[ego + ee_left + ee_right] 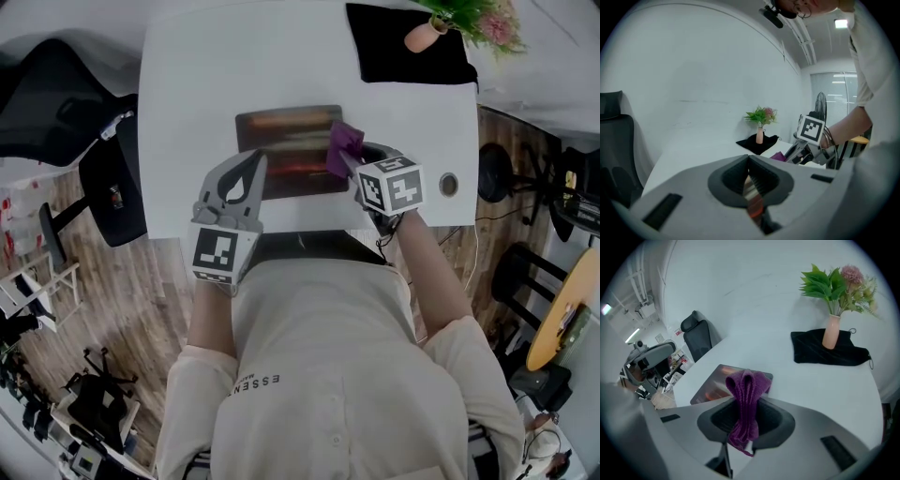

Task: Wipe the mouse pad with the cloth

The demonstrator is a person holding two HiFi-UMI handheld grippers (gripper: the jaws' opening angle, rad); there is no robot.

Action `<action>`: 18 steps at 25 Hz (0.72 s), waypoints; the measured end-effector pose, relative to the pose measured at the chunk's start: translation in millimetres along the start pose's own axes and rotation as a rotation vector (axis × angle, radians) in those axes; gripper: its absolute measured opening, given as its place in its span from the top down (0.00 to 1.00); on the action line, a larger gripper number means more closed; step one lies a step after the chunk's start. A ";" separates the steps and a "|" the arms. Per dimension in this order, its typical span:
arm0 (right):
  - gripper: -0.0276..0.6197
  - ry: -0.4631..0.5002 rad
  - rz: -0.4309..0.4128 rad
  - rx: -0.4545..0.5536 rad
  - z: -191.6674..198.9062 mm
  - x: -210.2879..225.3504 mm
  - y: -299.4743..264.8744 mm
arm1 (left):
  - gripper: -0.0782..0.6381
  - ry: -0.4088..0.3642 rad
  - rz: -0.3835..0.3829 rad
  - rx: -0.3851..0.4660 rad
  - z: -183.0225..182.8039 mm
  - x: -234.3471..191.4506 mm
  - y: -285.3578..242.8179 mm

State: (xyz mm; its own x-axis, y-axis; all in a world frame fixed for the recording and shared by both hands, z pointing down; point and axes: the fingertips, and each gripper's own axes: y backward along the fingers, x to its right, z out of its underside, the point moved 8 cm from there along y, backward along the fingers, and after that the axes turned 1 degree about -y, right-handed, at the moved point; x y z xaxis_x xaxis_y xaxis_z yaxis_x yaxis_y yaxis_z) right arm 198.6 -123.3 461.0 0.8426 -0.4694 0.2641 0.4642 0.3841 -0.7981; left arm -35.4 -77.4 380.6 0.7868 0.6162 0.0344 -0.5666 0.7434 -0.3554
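A dark mouse pad (286, 131) with orange streaks lies flat near the front of the white table (187, 112). My right gripper (349, 161) hovers at the pad's right edge, shut on a purple cloth (342, 142). In the right gripper view the cloth (745, 390) stands up folded between the jaws of the right gripper (745, 420), with the pad (715, 383) just beyond. My left gripper (246, 167) sits over the pad's near left part. Its jaws stand almost together at the left gripper (752, 187), and a strip of the pad (753, 199) shows through the slit.
A black cloth (412, 52) lies at the table's far right with a pink vase (424, 36) of flowers on it. A round cable hole (448, 184) sits near the front right edge. A black office chair (112, 187) stands left of the table.
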 end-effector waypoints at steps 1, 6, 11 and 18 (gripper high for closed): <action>0.80 0.005 -0.022 0.002 -1.3 -10.8 -1.1 | 0.89 0.000 -0.004 0.000 1.4 -3.8 6.0; 0.80 0.065 -0.118 -0.009 -4.4 -68.3 -18.5 | 0.89 0.008 -0.011 -0.006 15.1 -25.7 32.8; 0.80 0.082 -0.175 -0.041 -0.4 -120.2 -42.5 | 0.89 0.013 -0.019 -0.020 31.8 -49.0 60.3; 0.80 0.102 -0.221 -0.094 7.0 -176.9 -80.1 | 0.89 0.032 -0.020 -0.043 54.9 -79.0 88.4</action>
State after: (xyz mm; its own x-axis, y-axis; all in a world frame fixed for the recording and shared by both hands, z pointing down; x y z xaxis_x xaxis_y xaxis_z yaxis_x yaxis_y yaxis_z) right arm 14.2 -65.4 482.0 0.6894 -0.6133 0.3856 0.6023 0.1896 -0.7754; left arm -161.1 -46.0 397.7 0.8057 0.5923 0.0126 -0.5403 0.7433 -0.3944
